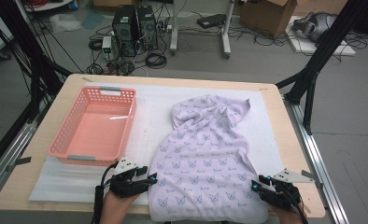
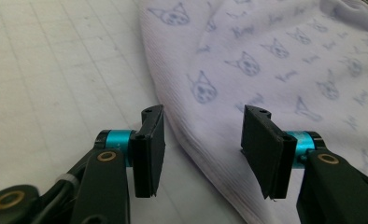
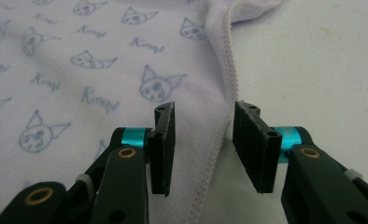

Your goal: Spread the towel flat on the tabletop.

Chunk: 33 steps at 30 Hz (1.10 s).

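Observation:
A pale lilac garment (image 1: 205, 154) printed with small cat faces lies spread on the white mat, bunched at its far end and hanging over the table's near edge. My left gripper (image 1: 152, 178) stands open at the cloth's left edge; in the left gripper view the cloth's edge (image 2: 205, 140) lies between its jaws (image 2: 203, 140). My right gripper (image 1: 256, 183) is open at the cloth's right edge; its own view shows the stitched hem (image 3: 217, 149) running between the jaws (image 3: 204, 140). Neither pair of jaws has closed on the fabric.
A pink plastic basket (image 1: 79, 151) stands empty on the left of the wooden table (image 1: 289, 140). A white mat (image 1: 60, 179) covers most of the tabletop. Beyond the table are computers, cables and boxes on the floor.

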### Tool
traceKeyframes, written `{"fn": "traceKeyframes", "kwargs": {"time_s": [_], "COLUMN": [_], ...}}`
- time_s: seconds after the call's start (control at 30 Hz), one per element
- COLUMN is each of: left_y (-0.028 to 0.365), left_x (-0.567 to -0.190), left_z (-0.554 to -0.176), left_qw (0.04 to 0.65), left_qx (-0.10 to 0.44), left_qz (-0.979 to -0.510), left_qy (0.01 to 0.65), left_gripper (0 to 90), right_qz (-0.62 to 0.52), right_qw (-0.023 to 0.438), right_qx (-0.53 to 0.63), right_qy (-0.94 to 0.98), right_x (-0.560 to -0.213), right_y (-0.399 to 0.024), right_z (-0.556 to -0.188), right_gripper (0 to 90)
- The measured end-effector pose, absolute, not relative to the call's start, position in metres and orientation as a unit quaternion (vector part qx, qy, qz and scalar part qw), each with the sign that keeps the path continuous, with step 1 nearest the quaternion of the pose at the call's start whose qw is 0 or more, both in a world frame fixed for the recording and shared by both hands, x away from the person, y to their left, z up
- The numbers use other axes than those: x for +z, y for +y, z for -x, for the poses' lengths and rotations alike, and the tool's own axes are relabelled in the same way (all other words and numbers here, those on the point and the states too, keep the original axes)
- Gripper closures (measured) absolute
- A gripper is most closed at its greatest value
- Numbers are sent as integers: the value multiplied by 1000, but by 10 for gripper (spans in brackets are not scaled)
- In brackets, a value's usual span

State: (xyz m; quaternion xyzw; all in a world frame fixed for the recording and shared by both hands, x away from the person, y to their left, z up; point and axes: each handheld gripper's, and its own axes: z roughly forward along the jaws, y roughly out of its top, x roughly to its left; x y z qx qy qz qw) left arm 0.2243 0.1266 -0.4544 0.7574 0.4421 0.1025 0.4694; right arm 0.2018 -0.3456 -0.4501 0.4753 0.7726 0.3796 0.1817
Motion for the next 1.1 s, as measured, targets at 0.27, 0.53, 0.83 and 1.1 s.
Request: {"fn": "traceKeyframes", "kwargs": {"time_s": [0.27, 0.53, 0.83, 1.1], "left_y": [118, 134, 129, 118], "left_x": [-459, -455, -454, -456], "left_z": [-207, -194, -183, -216], "left_qw": [455, 453, 462, 476], "left_qx": [140, 121, 127, 104], "left_qz": [-769, -765, -762, -754], "left_qy": [427, 441, 436, 441], "left_gripper": [864, 872, 595, 474], "right_qz": [-456, -454, -454, -483], "right_qw": [191, 150, 160, 190], "right_qx": [368, 378, 373, 397], "right_qy": [787, 793, 793, 757], "right_x": [-449, -442, -438, -436], "right_y": [-342, -353, -355, -348], "right_z": [-196, -178, -152, -178], "right_gripper": [869, 879, 717, 555]}}
